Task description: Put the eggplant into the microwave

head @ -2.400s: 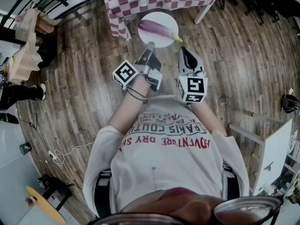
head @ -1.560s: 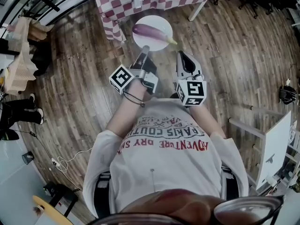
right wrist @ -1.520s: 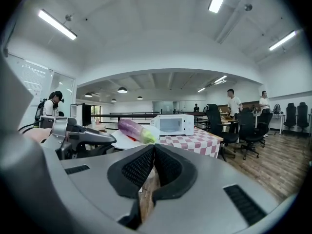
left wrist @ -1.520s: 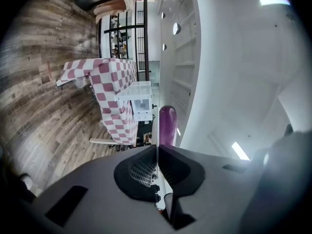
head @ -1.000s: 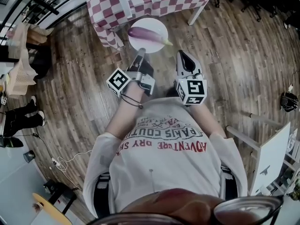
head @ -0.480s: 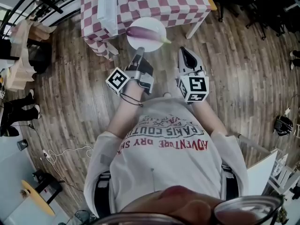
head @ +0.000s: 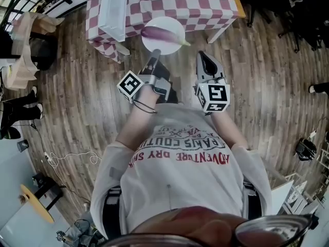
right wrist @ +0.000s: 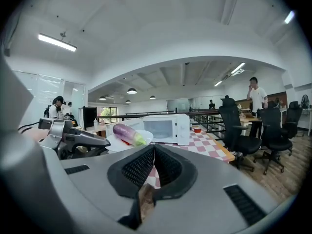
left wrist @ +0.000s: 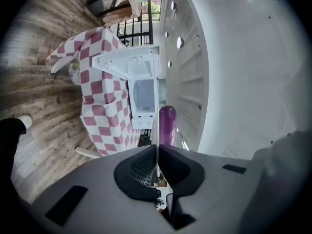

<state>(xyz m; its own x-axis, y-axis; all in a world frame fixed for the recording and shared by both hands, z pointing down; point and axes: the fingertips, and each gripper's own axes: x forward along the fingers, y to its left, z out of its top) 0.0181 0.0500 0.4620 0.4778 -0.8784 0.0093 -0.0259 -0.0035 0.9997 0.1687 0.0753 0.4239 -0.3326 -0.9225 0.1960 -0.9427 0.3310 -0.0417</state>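
Note:
A purple eggplant [head: 160, 33] lies on a white plate [head: 172, 44] held out in front of me. My left gripper [head: 155, 55] is shut on the plate's near rim. In the left gripper view the plate [left wrist: 157, 130] shows edge-on between the jaws, with the eggplant [left wrist: 167, 123] beyond. The white microwave [left wrist: 141, 94] stands on the checkered table [head: 180, 4], its door open. My right gripper [head: 202, 55] is shut and empty, to the right of the plate. The right gripper view shows the eggplant [right wrist: 127, 133] and the microwave [right wrist: 165, 128] ahead.
A table leg [head: 218, 33] slants down to the wooden floor at the right. Black office chairs [right wrist: 239, 130] stand to the right of the table. People stand in the background. A small red thing [right wrist: 196, 129] sits on the table by the microwave.
The checkered table and microwave have come nearer as both grippers and the plate with the eggplant moved toward them. Both grippers keep the same pose.

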